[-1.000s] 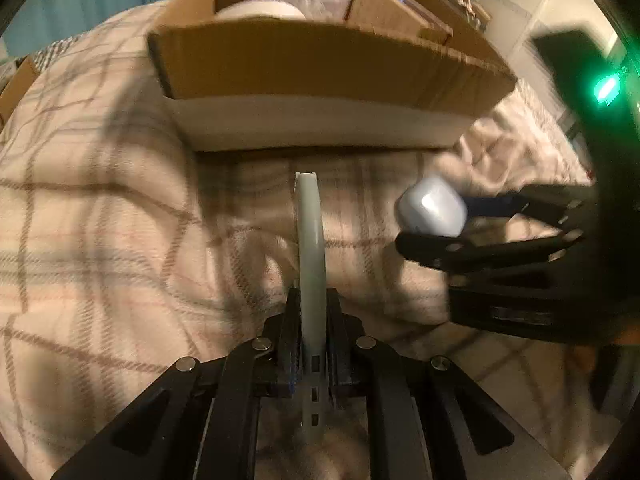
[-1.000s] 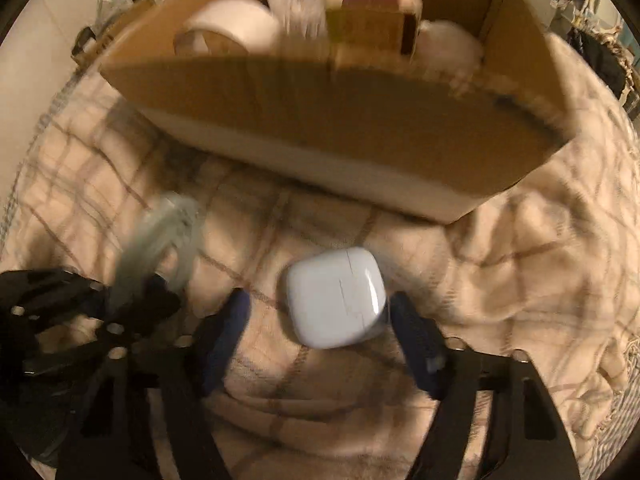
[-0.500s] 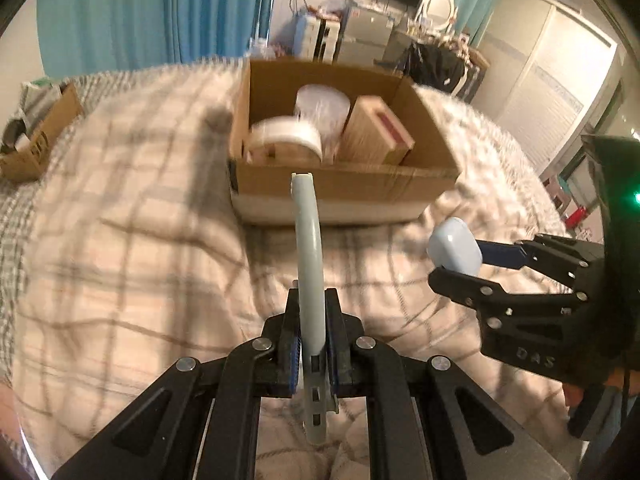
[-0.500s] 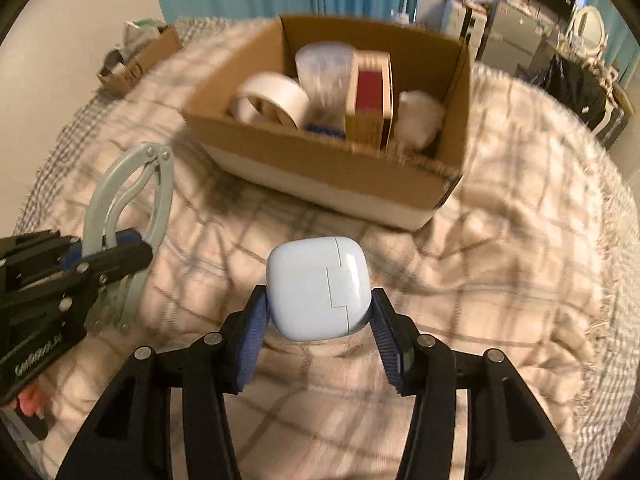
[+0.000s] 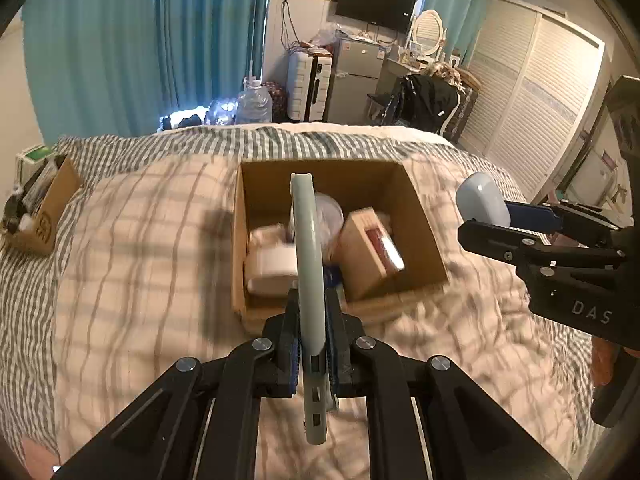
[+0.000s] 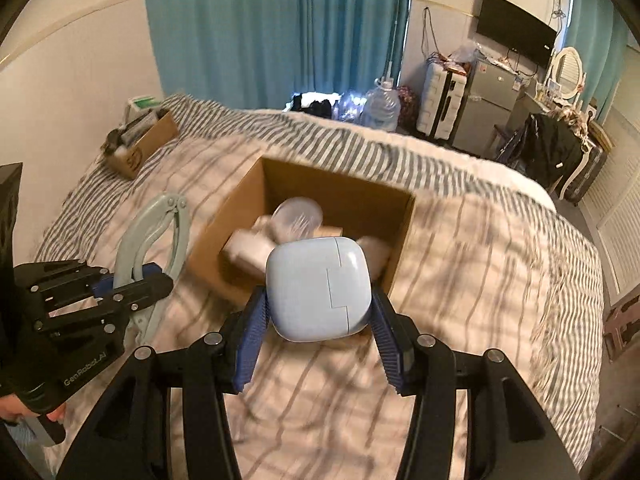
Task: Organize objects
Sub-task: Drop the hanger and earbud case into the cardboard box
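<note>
My left gripper (image 5: pixel 313 336) is shut on a pale green hand grip tool (image 5: pixel 307 256), held edge-on above the bed; the tool also shows in the right wrist view (image 6: pixel 154 236). My right gripper (image 6: pixel 318 312) is shut on a pale blue earbud case (image 6: pixel 318 288), which also shows at the right of the left wrist view (image 5: pixel 482 200). Both are raised in front of an open cardboard box (image 5: pixel 424 220) on the plaid blanket. The box holds a tape roll (image 5: pixel 272 260), a clear plastic tub (image 6: pixel 298 214) and a tan carton (image 5: pixel 370 252).
A smaller cardboard box (image 5: pixel 44 216) with items sits at the bed's far left. Blue curtains (image 5: pixel 160 44), a water jug (image 5: pixel 253 102), suitcase, fridge and white wardrobe doors (image 5: pixel 532 92) stand beyond the bed. The left gripper body (image 6: pixel 64 320) is at the right wrist view's left.
Both grippers have risen well above the blanket with their objects, so the box is now seen from above. The right gripper closed on the earbud case and lifted it.
</note>
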Available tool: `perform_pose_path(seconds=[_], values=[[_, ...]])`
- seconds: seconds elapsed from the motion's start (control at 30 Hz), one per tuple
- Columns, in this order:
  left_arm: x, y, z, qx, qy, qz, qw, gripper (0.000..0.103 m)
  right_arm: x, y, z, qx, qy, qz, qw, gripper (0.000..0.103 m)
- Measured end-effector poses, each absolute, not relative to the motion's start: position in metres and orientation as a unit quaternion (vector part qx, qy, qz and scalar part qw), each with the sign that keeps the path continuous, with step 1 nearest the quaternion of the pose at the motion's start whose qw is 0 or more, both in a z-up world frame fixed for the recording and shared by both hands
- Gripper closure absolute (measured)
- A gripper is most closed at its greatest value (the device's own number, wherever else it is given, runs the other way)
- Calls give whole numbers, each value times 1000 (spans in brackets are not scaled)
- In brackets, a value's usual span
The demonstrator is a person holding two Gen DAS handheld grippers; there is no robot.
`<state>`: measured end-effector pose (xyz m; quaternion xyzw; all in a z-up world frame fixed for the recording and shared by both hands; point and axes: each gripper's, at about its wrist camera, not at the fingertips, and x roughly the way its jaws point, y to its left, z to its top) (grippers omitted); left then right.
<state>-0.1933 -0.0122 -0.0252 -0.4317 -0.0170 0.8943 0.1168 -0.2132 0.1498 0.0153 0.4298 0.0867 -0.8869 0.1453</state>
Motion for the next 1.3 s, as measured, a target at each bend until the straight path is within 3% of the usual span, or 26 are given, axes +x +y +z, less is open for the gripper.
perform_pose_path(seconds=[0.53, 0.63, 0.73, 0.77, 0.8, 0.93, 1.1, 1.3], values=[[-315, 2, -73, -462, -28, 878, 118, 93, -336, 164, -58, 468, 32, -872, 136, 52], [-312, 6, -71, -458, -28, 880, 127, 90, -334, 169, -50, 458, 7, -875, 154, 43], [-303, 11, -60, -456, -19, 881, 122, 66, -322, 174, -31, 441, 14, -886, 144, 38], [-300, 13, -55, -452, -16, 884, 119, 50, -316, 176, -23, 437, 16, -888, 139, 38], [-294, 14, -49, -446, -13, 888, 114, 42, -311, 178, -16, 435, 17, -890, 136, 38], [-268, 13, -18, -432, -7, 896, 100, 37, -280, 188, 21, 416, 24, -901, 121, 37], [-230, 8, 31, -393, 0, 915, 87, 21, -232, 198, 70, 384, 31, -916, 109, 33], [-181, 7, 86, -348, 1, 934, 83, 17, -175, 203, 123, 345, 47, -932, 98, 27]])
